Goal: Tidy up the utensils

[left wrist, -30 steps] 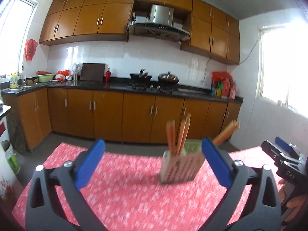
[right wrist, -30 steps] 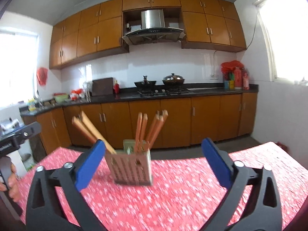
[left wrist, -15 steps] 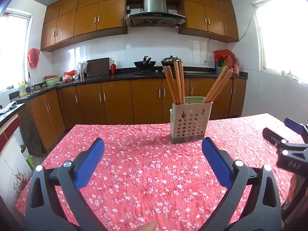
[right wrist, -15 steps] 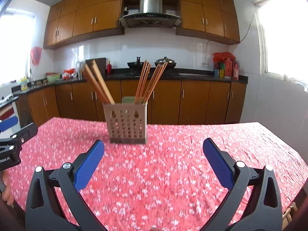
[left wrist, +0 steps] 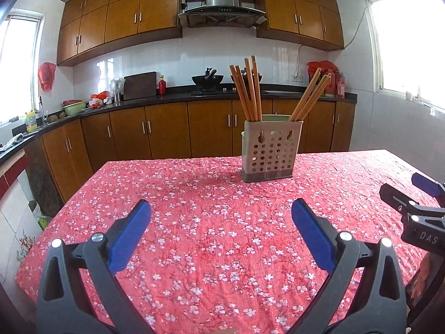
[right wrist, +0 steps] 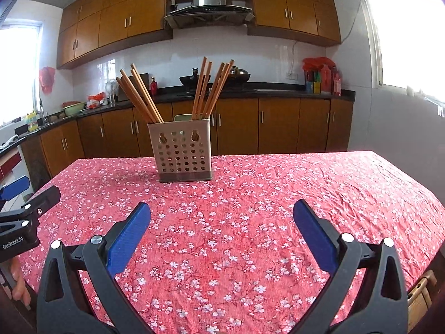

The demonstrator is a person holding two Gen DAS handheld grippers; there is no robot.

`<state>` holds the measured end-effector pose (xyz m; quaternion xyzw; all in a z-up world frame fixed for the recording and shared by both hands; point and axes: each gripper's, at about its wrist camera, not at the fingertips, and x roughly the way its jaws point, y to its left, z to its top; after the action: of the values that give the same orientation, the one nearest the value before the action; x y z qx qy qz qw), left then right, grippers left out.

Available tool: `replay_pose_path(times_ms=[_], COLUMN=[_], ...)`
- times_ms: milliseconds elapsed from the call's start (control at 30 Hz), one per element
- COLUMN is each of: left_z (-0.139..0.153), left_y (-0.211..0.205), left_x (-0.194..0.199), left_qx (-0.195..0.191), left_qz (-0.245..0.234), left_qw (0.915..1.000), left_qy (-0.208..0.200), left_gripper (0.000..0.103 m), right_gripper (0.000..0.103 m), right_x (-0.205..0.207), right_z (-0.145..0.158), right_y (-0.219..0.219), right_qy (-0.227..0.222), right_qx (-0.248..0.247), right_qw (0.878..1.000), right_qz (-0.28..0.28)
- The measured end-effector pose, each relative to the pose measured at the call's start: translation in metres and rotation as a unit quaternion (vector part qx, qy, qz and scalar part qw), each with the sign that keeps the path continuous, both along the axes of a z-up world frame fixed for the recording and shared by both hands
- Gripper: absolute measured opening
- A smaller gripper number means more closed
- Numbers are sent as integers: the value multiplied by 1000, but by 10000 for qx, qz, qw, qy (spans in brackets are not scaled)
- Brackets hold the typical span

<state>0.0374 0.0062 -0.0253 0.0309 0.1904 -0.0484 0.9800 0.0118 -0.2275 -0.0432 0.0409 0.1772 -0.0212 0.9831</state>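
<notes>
Both blue-padded tools, left [left wrist: 221, 217] and right [right wrist: 222, 217], are hovering spread and empty while long wooden chopsticks [right wrist: 141, 97] are standing sorted in the perforated beige plastic holder [right wrist: 183, 153] mid-tabletop [right wrist: 278, 194], suggesting nothing left to organize.

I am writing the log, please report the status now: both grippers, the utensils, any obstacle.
Left hand-held gripper open, empty. Right hand-held gripper open, empty. Chopsticks upright in perforated holder on red tablecloth. Nothing between grippers and holder.
</notes>
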Motion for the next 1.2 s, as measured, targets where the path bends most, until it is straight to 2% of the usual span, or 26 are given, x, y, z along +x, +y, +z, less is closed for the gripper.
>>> replay_pose_path(times_ms=[1200], left_z=[0], left_y=[-3], left_x=[2], left_qx=[16], left_qz=[-56], left_qw=[10000], left_qy=[74], left_gripper=[99], right_gripper=[101], right_x=[1], right_z=[-4], right_y=[-3], right_qy=[72], right_qx=[132], right_qw=[9999], right_qz=[-36])
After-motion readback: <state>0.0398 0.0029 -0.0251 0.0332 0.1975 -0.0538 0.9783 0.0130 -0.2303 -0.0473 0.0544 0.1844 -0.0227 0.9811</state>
